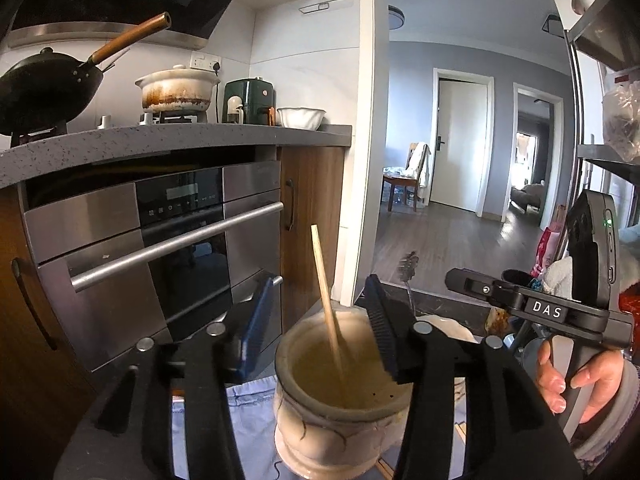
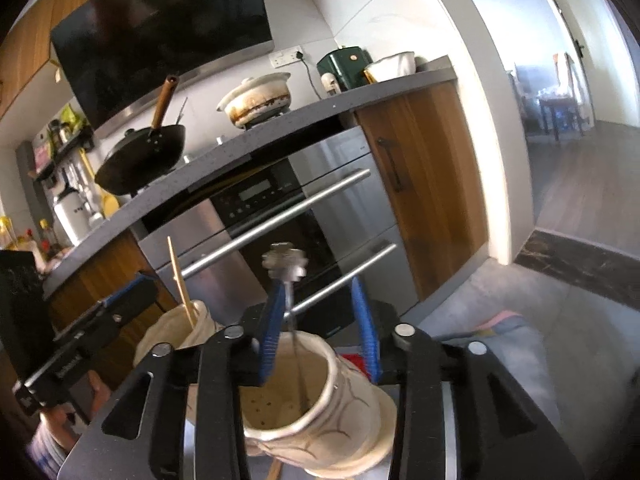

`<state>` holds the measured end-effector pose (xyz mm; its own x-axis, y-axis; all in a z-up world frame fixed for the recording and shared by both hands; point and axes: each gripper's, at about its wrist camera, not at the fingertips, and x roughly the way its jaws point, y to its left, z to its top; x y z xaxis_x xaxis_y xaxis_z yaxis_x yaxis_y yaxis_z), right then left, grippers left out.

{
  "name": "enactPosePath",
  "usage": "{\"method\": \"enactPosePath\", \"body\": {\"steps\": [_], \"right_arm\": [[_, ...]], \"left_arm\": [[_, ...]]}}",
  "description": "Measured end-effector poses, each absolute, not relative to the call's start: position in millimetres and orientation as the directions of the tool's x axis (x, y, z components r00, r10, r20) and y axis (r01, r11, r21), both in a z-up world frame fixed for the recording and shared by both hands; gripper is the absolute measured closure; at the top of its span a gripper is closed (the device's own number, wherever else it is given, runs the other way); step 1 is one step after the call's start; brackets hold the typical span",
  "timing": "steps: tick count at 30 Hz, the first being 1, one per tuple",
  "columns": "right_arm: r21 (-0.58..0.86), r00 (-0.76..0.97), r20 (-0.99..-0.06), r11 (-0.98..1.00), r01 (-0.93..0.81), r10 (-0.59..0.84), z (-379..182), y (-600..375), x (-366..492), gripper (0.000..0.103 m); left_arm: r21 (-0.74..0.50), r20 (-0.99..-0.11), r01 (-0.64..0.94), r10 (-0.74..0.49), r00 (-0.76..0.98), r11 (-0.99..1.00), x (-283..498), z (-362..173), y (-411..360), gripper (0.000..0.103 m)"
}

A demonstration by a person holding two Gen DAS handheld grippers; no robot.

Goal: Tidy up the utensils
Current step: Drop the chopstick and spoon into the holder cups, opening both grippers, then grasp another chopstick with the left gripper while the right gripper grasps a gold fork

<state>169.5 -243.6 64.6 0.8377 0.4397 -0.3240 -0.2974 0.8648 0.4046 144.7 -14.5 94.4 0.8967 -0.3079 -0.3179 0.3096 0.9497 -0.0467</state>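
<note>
Two cream ceramic utensil holders stand side by side. In the left wrist view one holder sits between my left gripper's open fingers, with a wooden chopstick leaning in it. In the right wrist view the other holder sits under my right gripper, which is open. A thin metal utensil with a bristly head stands in that holder, close by the left finger. The chopstick and first holder show to the left.
A steel oven and wooden cabinets face me under a grey counter with a wok, a clay pot and an air fryer. A blue cloth lies under the holders. A doorway opens on the right.
</note>
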Motion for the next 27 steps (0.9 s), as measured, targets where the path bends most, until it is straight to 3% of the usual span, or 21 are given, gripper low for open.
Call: {"method": "enactPosePath", "body": {"steps": [5,7,14,17,21,27], "right_arm": [[0.353,0.86,-0.34,0.899,-0.259,0.381,71,-249,147,0.037],[0.338,0.867,-0.335,0.907,-0.253,0.367,74,-252,136,0.029],[0.218,0.909,-0.324,0.956,-0.195,0.26,87,-258,94,0.006],[0.111,0.934,-0.314,0.984,-0.14,0.168,89,-256,74,0.005],[0.042,0.925,-0.366,0.994,-0.097,0.106,84,-259,59,0.005],[0.07,0.916,-0.392,0.995,-0.065,0.087,67,-282,38,0.005]], "left_arm": [[-0.028,-0.296,0.293,-0.287,0.911,0.956,120,103,-13,0.015],[-0.03,-0.282,0.277,-0.274,0.919,0.96,108,106,-11,0.005],[-0.044,-0.288,0.262,-0.263,0.921,0.964,75,110,-6,0.005],[-0.036,-0.301,0.261,-0.259,0.918,0.965,63,106,-8,0.005],[-0.016,-0.329,0.248,-0.24,0.914,0.969,53,96,-14,0.005],[0.008,-0.357,0.256,-0.237,0.904,0.967,34,73,-23,0.005]]}}
